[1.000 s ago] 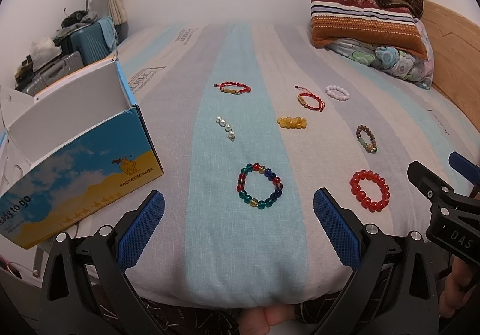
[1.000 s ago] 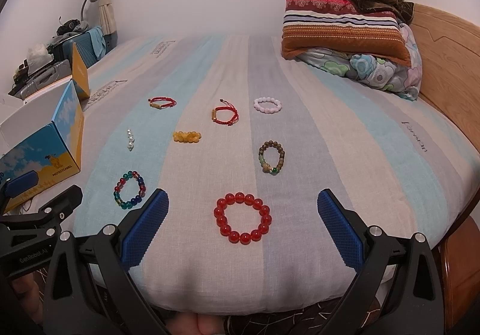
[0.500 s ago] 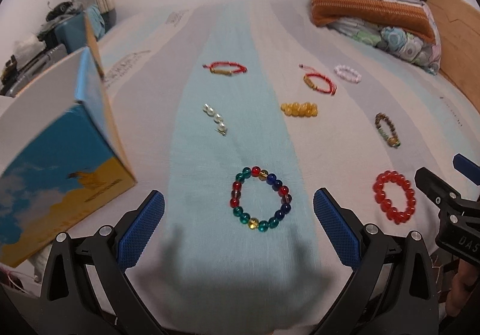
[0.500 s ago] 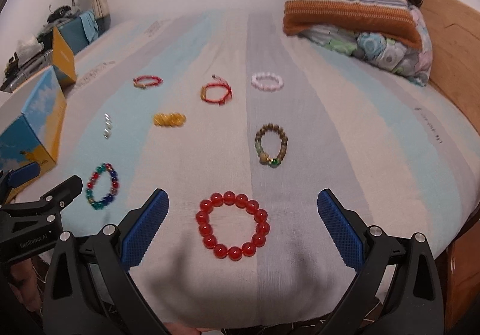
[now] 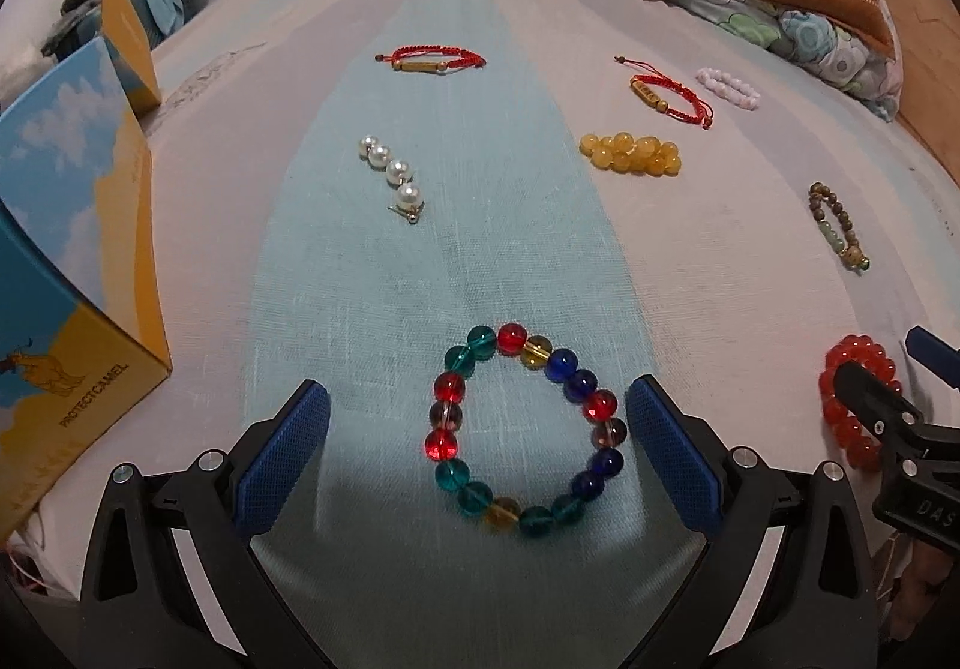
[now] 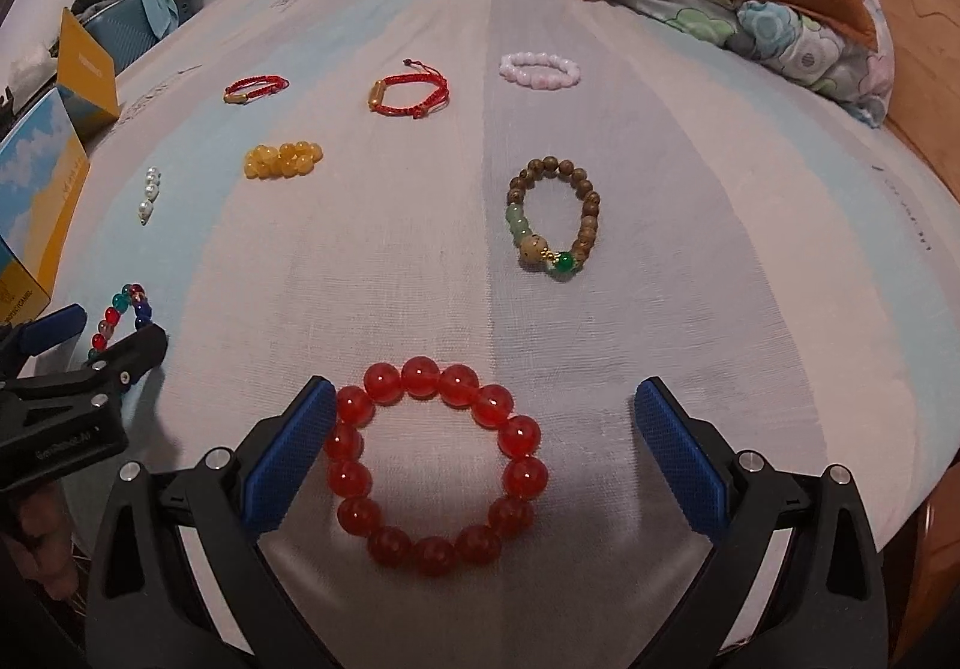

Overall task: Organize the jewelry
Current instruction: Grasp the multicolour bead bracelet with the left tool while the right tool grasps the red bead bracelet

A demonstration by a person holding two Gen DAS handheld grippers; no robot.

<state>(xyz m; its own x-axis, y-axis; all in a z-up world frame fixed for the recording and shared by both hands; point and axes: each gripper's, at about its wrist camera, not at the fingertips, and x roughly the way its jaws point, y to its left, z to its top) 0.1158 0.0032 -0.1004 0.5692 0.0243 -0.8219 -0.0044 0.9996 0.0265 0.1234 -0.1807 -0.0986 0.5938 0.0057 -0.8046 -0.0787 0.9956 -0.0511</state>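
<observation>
Right, both of your tongs are spread wide and holding nothing, each one poised low over its own bracelet on the bed [image 5: 690, 261]. Your left tongs [image 5: 477, 453] straddle the multicoloured bead bracelet [image 5: 525, 432]: it lies flat between the two blue pads, a touch closer to the right-hand pad [image 5: 672, 453], with clear sheet showing on the left side. The loop is slightly egg-shaped, its long axis running away from you and a little to the left, narrow end farthest from the tongs.

Your right tongs [image 6: 486, 459] frame the red bead bracelet [image 6: 435, 468], and here the offset goes the other way. The ring seems to touch or sit just beside the left-hand pad [image 6: 288, 459] and is well apart from the right one. It's close to round, so no real long axis to worry about.

The blue and yellow box [image 5: 72, 261] stands open off to the left of your left tongs, which makes that hand the nearer one to it, and I'd guess that's where these go. Closing now should gather each loop, though the red one will likely be pushed sideways first. Other bracelets wait farther ahead, beyond both tongs.
</observation>
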